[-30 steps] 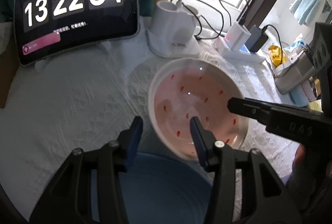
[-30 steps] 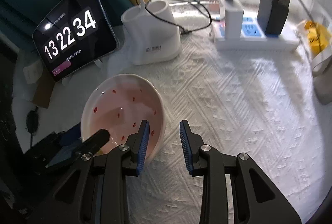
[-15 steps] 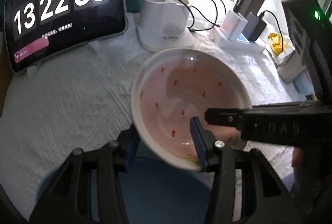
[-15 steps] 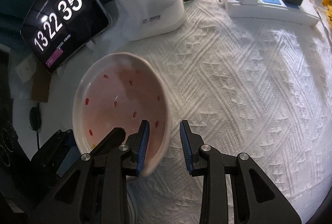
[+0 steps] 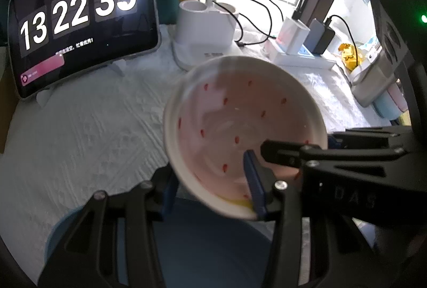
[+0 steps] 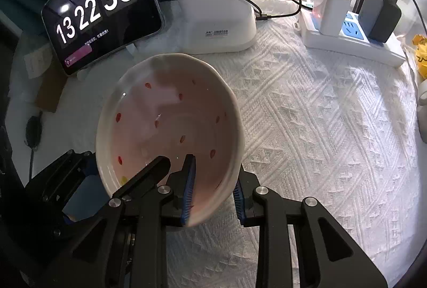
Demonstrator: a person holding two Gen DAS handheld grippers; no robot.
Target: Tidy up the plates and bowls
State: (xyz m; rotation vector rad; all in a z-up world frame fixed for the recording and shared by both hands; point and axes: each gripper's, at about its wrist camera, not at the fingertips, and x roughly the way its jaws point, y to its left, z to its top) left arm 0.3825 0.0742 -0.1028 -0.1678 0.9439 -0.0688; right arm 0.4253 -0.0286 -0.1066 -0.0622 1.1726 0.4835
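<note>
Above the white cloth (image 6: 307, 128), clear of it, hangs the bowl (image 6: 165, 114), pink with red flecks, tilted with its mouth toward both cameras.

Both claws are on its near rim, side by side.
- Left gripper (image 5: 209, 170): one finger inside the bowl, the other outside under the wall, clenched on it. It looks to be carrying the weight.
- Right gripper (image 6: 213, 173): it straddles the rim just right of the left one, inner pad in the bowl and outer pad against the outside wall. Whether the pads actually press, I cannot tell.

Key relation: the bowl reaches forward and away from both claws, and all contact is bunched on one edge, so the far rim is unsupported.

A blue plate (image 5: 208, 248) lies directly under the left gripper, nearer the person than the bowl and below it. It is partly hidden by the fingers.

Judgement: the likely next move is to bring the bowl back and down onto the plate. The left hand is nearer and already over it. The risk is the bowl pivoting about the gripped edge.
</note>
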